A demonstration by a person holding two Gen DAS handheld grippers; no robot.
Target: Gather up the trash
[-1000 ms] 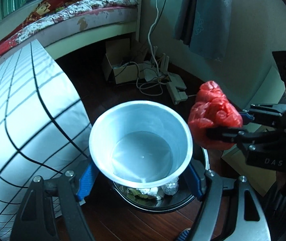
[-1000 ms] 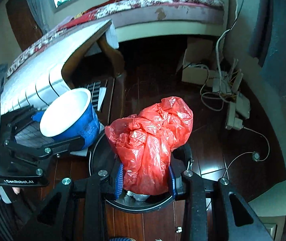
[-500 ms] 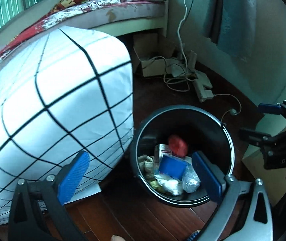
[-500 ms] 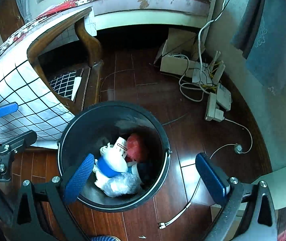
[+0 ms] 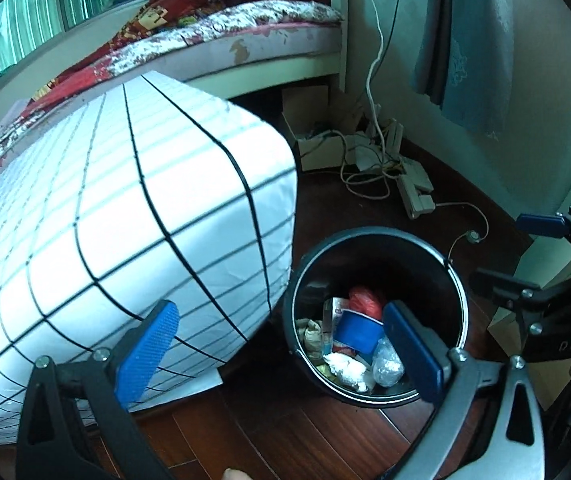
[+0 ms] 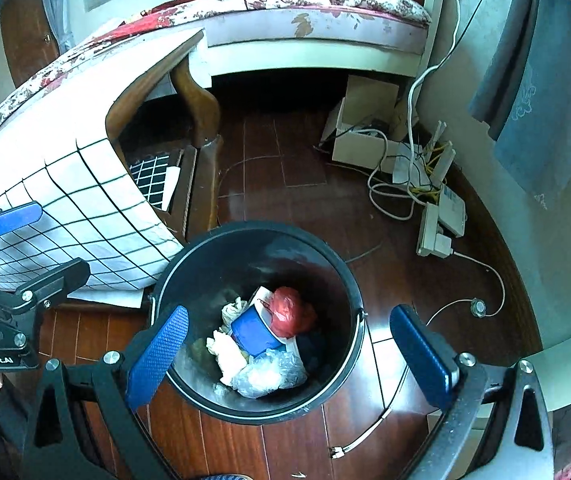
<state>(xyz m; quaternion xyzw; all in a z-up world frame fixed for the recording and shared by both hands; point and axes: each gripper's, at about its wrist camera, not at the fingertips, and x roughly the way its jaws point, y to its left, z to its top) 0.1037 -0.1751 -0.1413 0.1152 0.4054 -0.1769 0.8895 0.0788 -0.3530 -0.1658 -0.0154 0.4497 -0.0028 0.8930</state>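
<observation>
Both hand-held grippers, left [image 5: 277, 344] and right [image 6: 289, 356], gape wide and empty; cup [image 6: 255, 334] and red bag [image 6: 289, 314] lie in the bin [image 6: 341, 272] below them. Swinging away, a finger could clip the rim and tip it.

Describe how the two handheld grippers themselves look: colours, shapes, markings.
Both are alike. The left gripper and the right gripper each have two flat, oblong blue pads with a fine dimpled texture, mounted on black angular arms with triangular cut-outs and silver bolts. Seen from the other camera, the right one's black body shows pale lettering, and the left one's a white printed brand name. No cables or sleeves can be made out.
</observation>
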